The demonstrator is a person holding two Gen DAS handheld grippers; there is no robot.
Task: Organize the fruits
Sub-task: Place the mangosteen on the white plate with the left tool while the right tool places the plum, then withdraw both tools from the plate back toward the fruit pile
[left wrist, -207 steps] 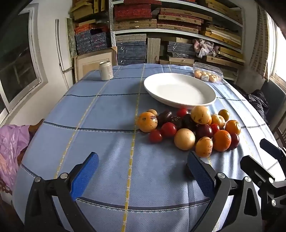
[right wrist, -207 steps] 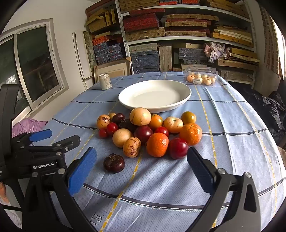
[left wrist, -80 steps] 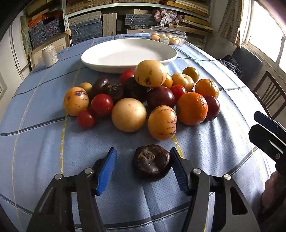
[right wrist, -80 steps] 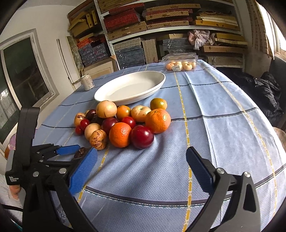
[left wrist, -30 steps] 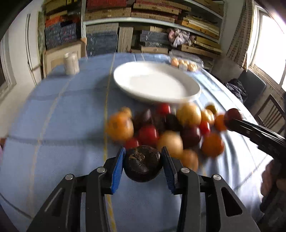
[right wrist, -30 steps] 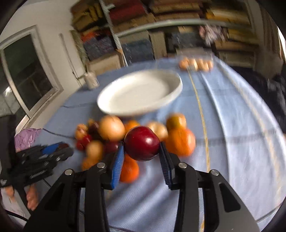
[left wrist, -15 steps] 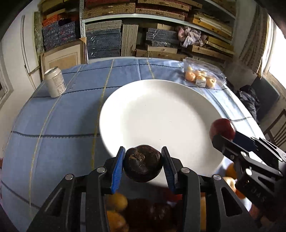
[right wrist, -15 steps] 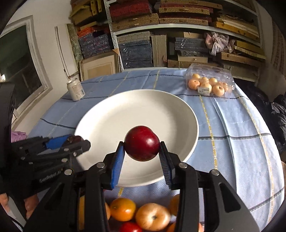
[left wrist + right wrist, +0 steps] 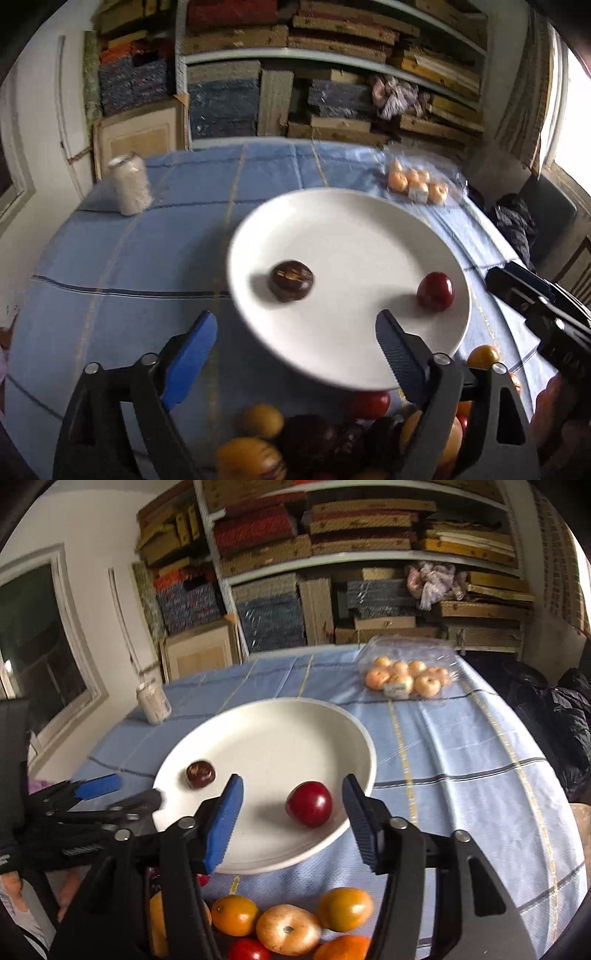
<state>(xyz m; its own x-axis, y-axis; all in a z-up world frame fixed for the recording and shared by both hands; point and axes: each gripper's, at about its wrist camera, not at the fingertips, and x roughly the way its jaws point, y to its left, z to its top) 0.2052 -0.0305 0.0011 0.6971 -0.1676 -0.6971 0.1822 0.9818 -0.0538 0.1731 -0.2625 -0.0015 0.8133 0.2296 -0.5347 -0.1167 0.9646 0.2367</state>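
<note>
White plate (image 9: 369,236) is filling the left wrist view, and the dark brown fruit (image 9: 291,280) that was pinched between the blue pads half a second ago is now lying loose on it, left of centre. The left gripper (image 9: 295,343) is opening, its jaws spreading wide with nothing between them. A red fruit (image 9: 435,291) is sitting near the plate's right rim, and the fruit pile (image 9: 314,435) is showing below the plate.

Seen from the right wrist, the right gripper (image 9: 291,812) is also opening; the red fruit (image 9: 309,804) it was clamping earlier is resting on the plate (image 9: 280,734) between the parting pads, touching neither. The dark brown fruit (image 9: 200,774) is lying further left, well apart.
</note>
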